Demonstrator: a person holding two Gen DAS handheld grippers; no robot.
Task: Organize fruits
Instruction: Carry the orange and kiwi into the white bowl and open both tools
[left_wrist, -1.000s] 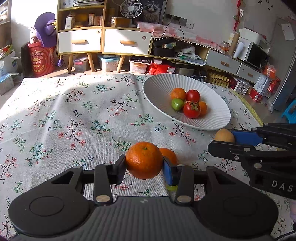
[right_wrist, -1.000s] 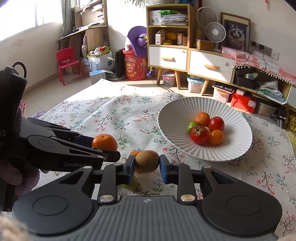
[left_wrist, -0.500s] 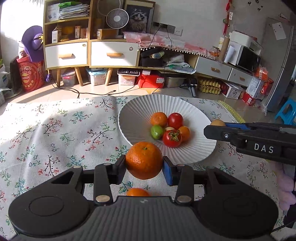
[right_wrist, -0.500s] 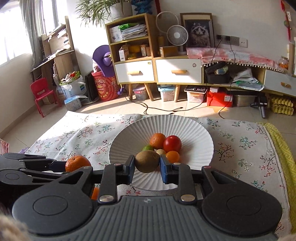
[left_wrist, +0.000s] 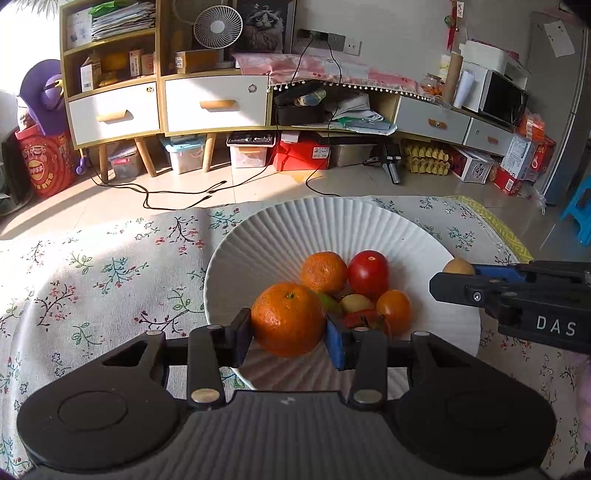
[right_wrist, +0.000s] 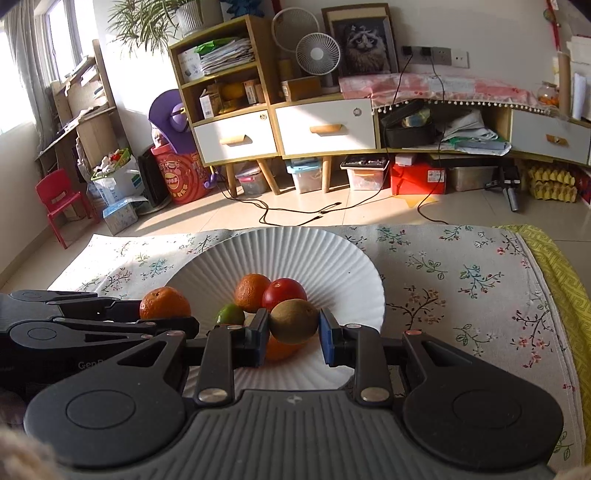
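Behind the table stands a long wooden sideboard (right_wrist: 280, 122) with white drawers, a small white fan (right_wrist: 317, 55) on top of it, and storage boxes on the tiled floor under it. A flowered tablecloth (right_wrist: 461, 280) covers the table, and a white ribbed plate (right_wrist: 332, 258) sits on the cloth close to its far edge.

On the plate lie several fruits in one touching group: an orange mandarin (left_wrist: 324, 271) at the back, a red tomato (left_wrist: 368, 271) just beside it on the right, a smaller orange fruit (left_wrist: 393, 306) in front of the tomato, and a green lime (right_wrist: 231, 314) on the left side of the group.

The left gripper (left_wrist: 288, 336) pinches a large orange (left_wrist: 288, 319) between its two pads; the pads press on both sides of the fruit. It is held over the near part of the plate, in front of the fruit group.

The right gripper (right_wrist: 293, 338) is clamped on a brown kiwi (right_wrist: 293, 321), one pad on each side. The kiwi is also over the plate, near the fruit group and toward the plate's right side. In the left wrist view only its top (left_wrist: 458, 266) shows, behind the black finger.

Both grippers are side by side, near each other but not touching.
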